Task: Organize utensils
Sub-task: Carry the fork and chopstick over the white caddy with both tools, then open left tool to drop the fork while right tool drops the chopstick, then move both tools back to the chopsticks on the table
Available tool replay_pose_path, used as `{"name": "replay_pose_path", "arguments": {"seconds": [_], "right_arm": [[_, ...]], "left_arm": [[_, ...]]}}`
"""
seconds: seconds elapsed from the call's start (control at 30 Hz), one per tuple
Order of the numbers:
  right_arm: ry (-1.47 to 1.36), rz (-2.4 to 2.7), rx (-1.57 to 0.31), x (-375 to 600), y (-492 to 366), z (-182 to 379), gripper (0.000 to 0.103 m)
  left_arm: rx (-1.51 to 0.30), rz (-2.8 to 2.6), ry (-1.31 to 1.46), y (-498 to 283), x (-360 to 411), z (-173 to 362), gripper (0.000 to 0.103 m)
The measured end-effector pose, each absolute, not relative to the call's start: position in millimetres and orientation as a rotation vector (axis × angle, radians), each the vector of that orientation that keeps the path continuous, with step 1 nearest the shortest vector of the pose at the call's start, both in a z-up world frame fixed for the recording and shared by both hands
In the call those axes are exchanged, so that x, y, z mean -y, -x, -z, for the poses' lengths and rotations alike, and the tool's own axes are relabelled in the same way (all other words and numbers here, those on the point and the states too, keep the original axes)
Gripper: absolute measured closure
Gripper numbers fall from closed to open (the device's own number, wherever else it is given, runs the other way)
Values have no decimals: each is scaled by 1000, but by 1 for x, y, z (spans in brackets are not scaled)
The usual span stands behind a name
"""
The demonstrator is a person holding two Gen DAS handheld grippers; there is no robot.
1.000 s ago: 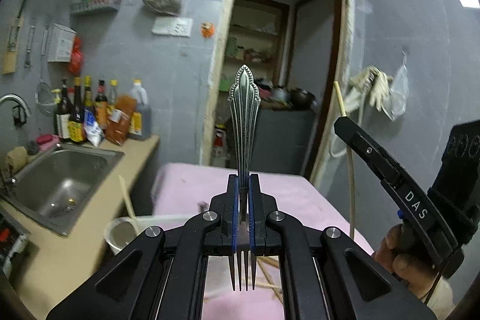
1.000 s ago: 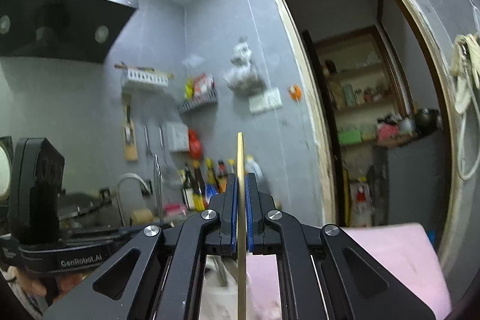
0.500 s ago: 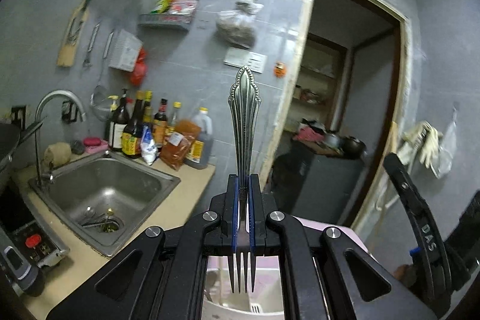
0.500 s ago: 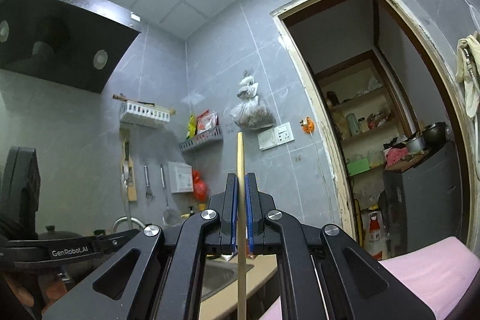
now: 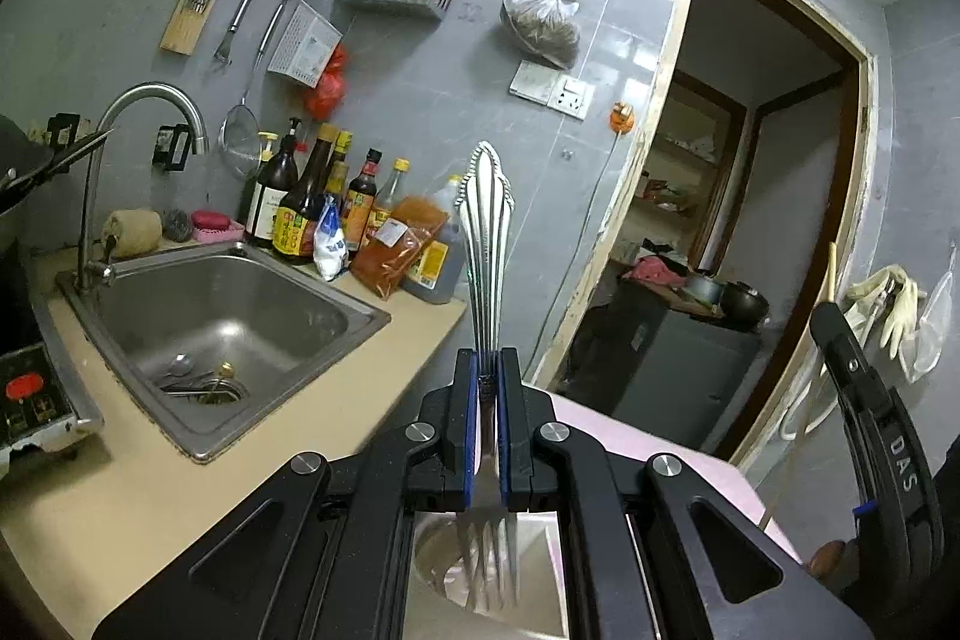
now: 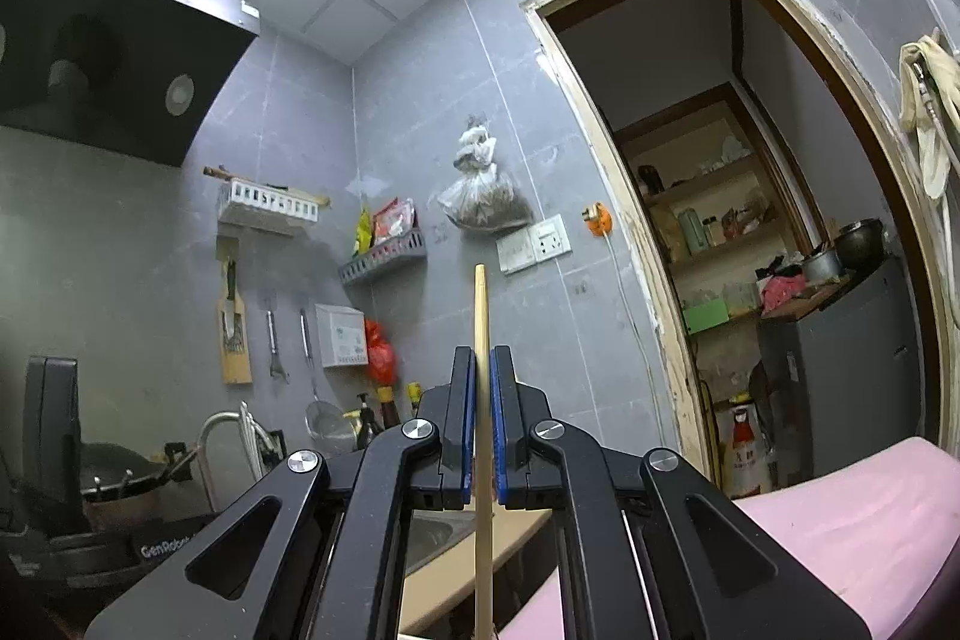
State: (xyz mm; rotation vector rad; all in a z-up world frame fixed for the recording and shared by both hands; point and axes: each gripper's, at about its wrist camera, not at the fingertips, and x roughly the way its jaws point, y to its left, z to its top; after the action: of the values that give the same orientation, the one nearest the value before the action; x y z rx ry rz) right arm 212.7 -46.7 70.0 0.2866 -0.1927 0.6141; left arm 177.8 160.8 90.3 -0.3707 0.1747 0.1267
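My left gripper [image 5: 486, 370] is shut on a silver fork [image 5: 485, 244], handle pointing up and tines hanging down over a metal container [image 5: 432, 550] seen between the arms. My right gripper [image 6: 481, 370] is shut on a wooden chopstick [image 6: 481, 316], held upright, its lower end running out of the bottom of the right wrist view. The right gripper also shows at the right edge of the left wrist view [image 5: 864, 400], with the chopstick [image 5: 831, 268] sticking up. The left gripper body shows at the lower left of the right wrist view [image 6: 54, 436].
A steel sink [image 5: 210, 316] with a tap [image 5: 144, 112] sits in a beige counter [image 5: 150, 490] to the left, sauce bottles [image 5: 336, 220] behind it. A pink-covered table [image 6: 852, 508] lies low right. A doorway [image 5: 738, 232] opens ahead. A range hood [image 6: 108, 58] hangs upper left.
Both grippers have tilted upward and turned left with fork and chopstick still held. The sink has come closer in the left view, and the pink table has dropped low.
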Motion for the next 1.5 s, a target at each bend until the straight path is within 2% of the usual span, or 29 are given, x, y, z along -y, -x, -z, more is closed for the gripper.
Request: {"name": "replay_pose_path", "arguments": {"seconds": [0.53, 0.83, 0.9, 0.97, 1.0, 1.1, 1.17, 1.23, 1.3, 1.4, 1.43, 1.5], "right_arm": [[-189, -616, 99, 40, -211, -54, 99], [-120, -646, -16, 47, -206, -43, 96], [-110, -651, -23, 50, -202, -44, 91], [-102, -657, -23, 53, -198, -45, 78], [-101, -658, -20, 55, -195, -46, 77], [-92, -648, -20, 65, -188, -51, 75], [-87, -637, -18, 72, -184, -54, 64], [-81, -627, -14, 83, -179, -56, 56], [-70, -609, -10, 95, -175, -59, 52], [-53, -565, -12, 117, -168, -63, 40], [-53, -555, -11, 124, -167, -64, 31], [-50, -527, -13, 141, -163, -64, 27]], "left_arm": [[-300, -97, 358, -182, -143, -51, 99], [-331, 3, 392, -171, -143, -57, 96], [-320, 15, 382, -167, -141, -62, 92], [-294, 24, 365, -161, -136, -69, 85], [-285, 29, 357, -158, -134, -72, 78], [-261, 46, 331, -153, -126, -82, 67], [-251, 57, 312, -149, -118, -88, 63], [-238, 60, 294, -146, -111, -91, 55], [-223, 61, 284, -142, -105, -94, 45], [-228, 81, 270, -141, -94, -94, 40], [-235, 88, 262, -141, -90, -93, 40], [-257, 107, 247, -142, -80, -91, 36]]}}
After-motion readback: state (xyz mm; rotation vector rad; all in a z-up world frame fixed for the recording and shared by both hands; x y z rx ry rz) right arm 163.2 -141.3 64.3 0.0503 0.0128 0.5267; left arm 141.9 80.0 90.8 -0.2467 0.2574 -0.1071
